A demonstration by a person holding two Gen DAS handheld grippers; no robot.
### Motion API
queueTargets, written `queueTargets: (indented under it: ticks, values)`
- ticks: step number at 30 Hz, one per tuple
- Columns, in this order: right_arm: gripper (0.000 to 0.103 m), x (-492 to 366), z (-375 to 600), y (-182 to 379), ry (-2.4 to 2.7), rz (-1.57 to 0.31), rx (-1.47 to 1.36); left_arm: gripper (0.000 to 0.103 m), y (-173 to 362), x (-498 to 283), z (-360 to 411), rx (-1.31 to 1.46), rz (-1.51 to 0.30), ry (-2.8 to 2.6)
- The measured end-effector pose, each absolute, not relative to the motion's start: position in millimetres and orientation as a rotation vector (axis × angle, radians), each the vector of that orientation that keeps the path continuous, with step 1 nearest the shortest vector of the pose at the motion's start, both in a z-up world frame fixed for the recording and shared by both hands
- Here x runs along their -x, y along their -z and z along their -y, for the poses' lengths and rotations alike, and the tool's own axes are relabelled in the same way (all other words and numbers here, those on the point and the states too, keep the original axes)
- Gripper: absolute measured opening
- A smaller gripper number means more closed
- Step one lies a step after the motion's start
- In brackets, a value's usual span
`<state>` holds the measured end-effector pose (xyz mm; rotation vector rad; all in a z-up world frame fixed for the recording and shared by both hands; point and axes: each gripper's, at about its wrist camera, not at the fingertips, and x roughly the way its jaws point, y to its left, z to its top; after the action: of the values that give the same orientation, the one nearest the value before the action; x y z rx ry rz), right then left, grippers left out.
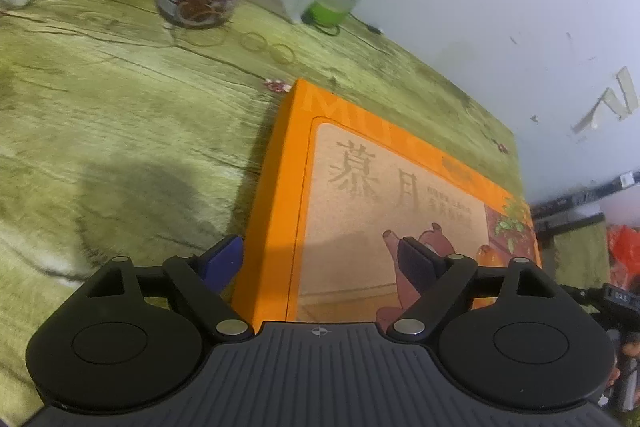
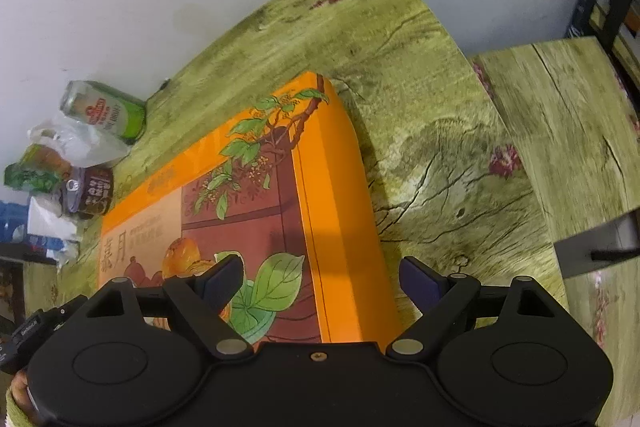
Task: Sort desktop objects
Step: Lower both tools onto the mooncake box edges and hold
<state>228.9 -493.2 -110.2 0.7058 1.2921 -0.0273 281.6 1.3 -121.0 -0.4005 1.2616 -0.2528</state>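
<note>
Over orange box point(image 1: 384, 187), both grippers agape

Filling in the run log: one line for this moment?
left hand-held gripper open, straddling orange gift box left edge | right hand-held gripper open, straddling right edge | box on table

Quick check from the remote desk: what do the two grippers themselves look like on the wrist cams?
Both look alike: a black ribbed body, two round black discs and black linkage arms with silver pivot pins. The left gripper has dark blue-purple fingers and a small crosshair mark on its body. The right gripper has matching fingers and a brass-coloured screw at centre.
</note>
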Motion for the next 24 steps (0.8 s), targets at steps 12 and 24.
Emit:
queueTargets:
  ticks: [12, 24]
  values:
    - [0.086, -247, 471, 120, 0.110, -1.298, -0.676, 0.067, 139, -297, -14, 0.448, -1.280, 0.301]
    - [0.086, -259, 485, 146, 0.039, -1.375, -0.732, 0.068, 152, -302, -15, 0.488, -1.305, 0.241]
